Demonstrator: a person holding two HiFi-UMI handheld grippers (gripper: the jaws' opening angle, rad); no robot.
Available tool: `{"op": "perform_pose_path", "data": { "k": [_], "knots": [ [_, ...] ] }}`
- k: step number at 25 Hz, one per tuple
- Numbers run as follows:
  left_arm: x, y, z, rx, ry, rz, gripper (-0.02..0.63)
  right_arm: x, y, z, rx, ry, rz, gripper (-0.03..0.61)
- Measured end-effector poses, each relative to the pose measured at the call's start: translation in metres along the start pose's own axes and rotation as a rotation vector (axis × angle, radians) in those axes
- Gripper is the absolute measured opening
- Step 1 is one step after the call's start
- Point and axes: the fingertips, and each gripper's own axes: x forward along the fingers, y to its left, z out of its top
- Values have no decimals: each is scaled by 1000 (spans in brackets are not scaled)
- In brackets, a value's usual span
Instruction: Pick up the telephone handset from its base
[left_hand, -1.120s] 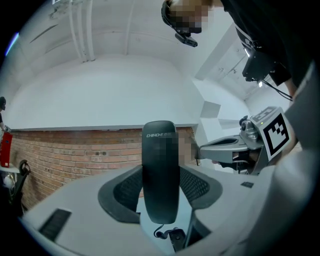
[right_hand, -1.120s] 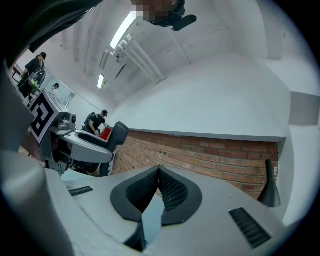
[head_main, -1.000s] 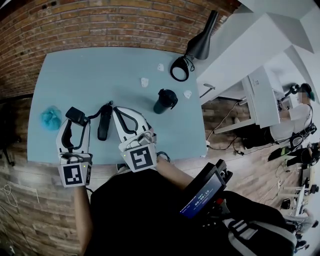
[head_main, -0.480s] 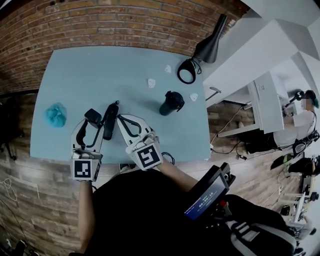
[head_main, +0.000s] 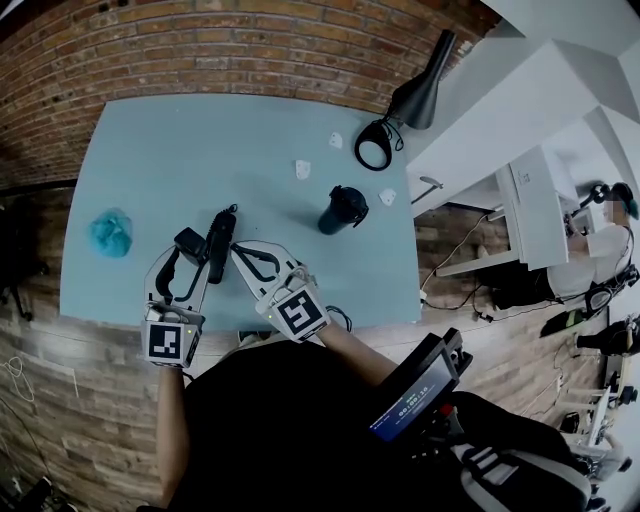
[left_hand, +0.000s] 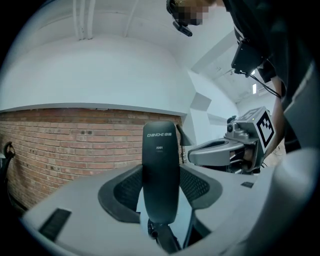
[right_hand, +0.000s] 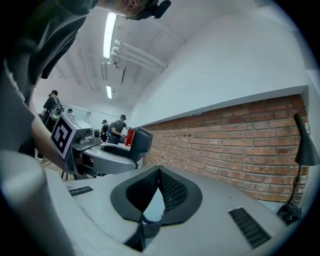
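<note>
The black telephone handset (left_hand: 161, 165) stands upright between the pads of my left gripper (left_hand: 161, 187), which is shut on it, its cord hanging from the lower end. In the head view the handset (head_main: 190, 240) shows end-on as a small black block at the tip of the left gripper (head_main: 188, 254). The long black base (head_main: 217, 248) lies on the blue table (head_main: 150, 150) just to its right, joined to it by the cord. My right gripper (head_main: 243, 252) is right of the base; its pads (right_hand: 170, 192) meet at the tips, holding nothing.
A teal ball (head_main: 110, 232) lies at the table's left. A black lidded cup (head_main: 343, 208) stands right of centre, with bits of white paper (head_main: 302, 168) nearby. A black desk lamp (head_main: 415, 95) sits at the far right corner. A brick wall runs behind the table.
Both grippers have sunk toward the table. The left one, still gripping the handset, now sits closer beside the base. The right gripper has rolled a little.
</note>
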Motion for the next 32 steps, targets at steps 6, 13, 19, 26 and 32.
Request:
{"op": "perform_pose_path", "data": {
  "k": [6, 13, 19, 26, 32],
  "knots": [
    [0, -2, -2, -16, 17, -25, 259, 1, 2, -2, 18, 4, 14, 8],
    [4, -5, -9, -31, 32, -43, 259, 3, 4, -8, 9, 12, 40, 8],
    [9, 0, -8, -30, 14, -32, 259, 6, -1, -10, 2, 21, 40, 8],
    [14, 4, -11, -28, 46, -10, 259, 8, -2, -15, -10, 38, 36, 8],
    [17, 2, -17, -41, 64, -14, 260, 8, -2, -21, -22, 60, 35, 8]
  ]
}}
